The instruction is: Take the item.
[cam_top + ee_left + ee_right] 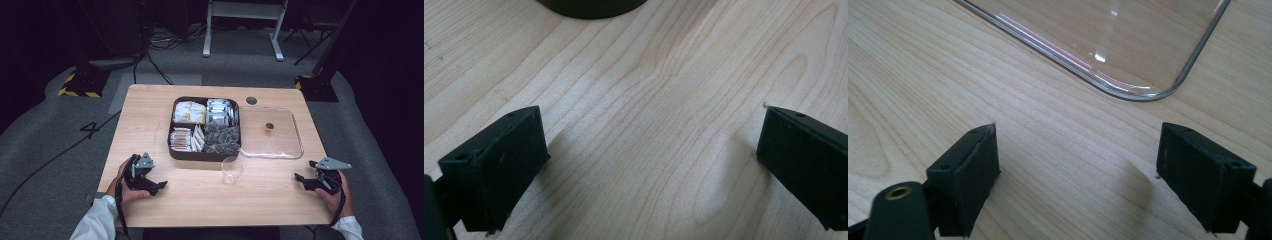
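Resting near the front corners of the wooden table (pixel 150 100), your two hands each hold a gripper low over bare wood. Your left gripper (pixel 161 185) sits at the near left, its jaws spread wide with nothing between them; its own view shows grain between the jaws and the dark edge of the tray (pixel 591 7) ahead. Your right gripper (pixel 298 178) sits at the near right, jaws likewise spread and empty, with the rounded corner of the clear lid (pixel 1128 90) just beyond them. In the high view, the dark compartment tray (pixel 172 150) stands mid-table, holding packets (pixel 189 112) and sachets. The clear lid lies flat, touching the tray's right side. A clear cup (pixel 232 170) stands just in front of the tray, between your grippers.
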The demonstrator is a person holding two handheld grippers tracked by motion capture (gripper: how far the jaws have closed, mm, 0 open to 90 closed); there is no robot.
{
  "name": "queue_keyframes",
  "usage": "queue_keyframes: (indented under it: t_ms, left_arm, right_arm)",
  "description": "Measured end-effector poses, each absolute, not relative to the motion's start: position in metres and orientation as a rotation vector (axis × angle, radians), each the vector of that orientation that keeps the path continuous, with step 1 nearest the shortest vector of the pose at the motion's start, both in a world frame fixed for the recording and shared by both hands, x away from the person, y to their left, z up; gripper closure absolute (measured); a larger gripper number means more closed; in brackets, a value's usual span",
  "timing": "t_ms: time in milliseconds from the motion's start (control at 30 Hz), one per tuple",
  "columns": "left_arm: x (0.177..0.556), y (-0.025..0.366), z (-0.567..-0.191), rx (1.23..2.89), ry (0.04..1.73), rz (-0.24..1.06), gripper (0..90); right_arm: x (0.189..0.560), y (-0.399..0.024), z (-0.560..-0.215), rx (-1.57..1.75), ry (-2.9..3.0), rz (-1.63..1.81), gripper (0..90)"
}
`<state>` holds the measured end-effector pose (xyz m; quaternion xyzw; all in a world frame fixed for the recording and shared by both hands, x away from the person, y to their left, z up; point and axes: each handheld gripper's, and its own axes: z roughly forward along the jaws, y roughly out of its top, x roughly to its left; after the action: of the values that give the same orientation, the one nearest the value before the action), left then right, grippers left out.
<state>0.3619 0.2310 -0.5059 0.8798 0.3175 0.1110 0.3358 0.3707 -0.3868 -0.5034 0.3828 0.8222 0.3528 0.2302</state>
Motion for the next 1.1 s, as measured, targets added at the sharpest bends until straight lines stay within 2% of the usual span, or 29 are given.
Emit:
queue_keyframes:
  t_ms: [367,600,1100]
  left_arm:
    - [0.361,0.232,-0.506,2.284,0.848,0.290,0.7]
    - [0.362,0.242,-0.499,2.267,0.880,0.270,18.6]
    - [0.370,0.254,-0.482,2.249,0.866,0.327,22.2]
  right_arm:
    - [0.371,-0.387,-0.503,1.057,2.264,0.971,17.4]
    - [0.371,-0.387,-0.503,1.061,2.265,0.971,17.3]
    - [0.371,-0.387,-0.503,1.058,2.264,0.970,17.3]
